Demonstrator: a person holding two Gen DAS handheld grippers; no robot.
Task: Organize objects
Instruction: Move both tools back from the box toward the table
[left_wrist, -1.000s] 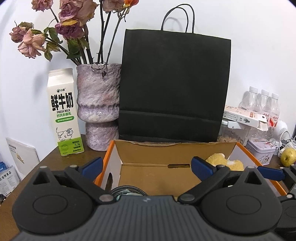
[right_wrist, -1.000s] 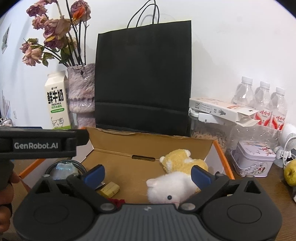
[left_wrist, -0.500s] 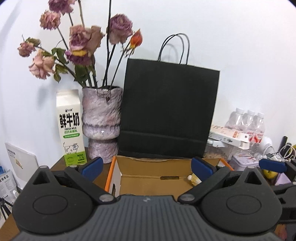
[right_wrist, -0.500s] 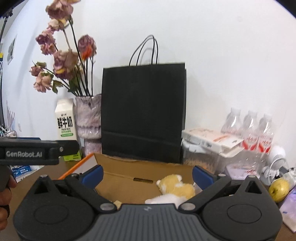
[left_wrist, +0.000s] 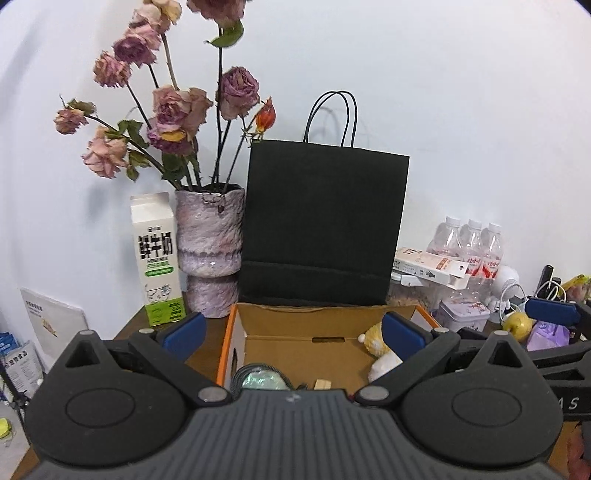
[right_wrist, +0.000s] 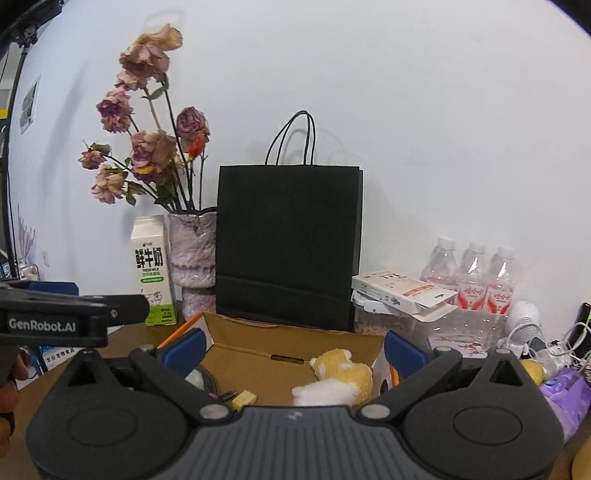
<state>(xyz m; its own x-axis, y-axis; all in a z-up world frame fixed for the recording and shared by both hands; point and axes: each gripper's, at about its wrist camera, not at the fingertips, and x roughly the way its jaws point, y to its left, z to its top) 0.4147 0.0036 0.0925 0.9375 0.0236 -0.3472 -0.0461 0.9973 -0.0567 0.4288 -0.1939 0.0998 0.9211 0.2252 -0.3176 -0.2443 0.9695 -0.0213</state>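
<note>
Both my left tongs (left_wrist: 291, 334) and right tongs (right_wrist: 291, 349) were spread apart, holding nothing, above the near edge of the cardboard box (left_wrist: 317, 332). Inside it lay a yellow plush (right_wrist: 343, 369), a white plush (right_wrist: 325, 393), a small yellow block (right_wrist: 243, 399) and possibly a coiled cable (left_wrist: 258, 378). Black bag (left_wrist: 325, 225) stood behind the box.

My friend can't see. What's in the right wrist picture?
An open cardboard box holds a yellow plush toy and a white one, seen between the right gripper and its wide-open jaws. Behind stand a black bag, flowers and milk carton.
</note>
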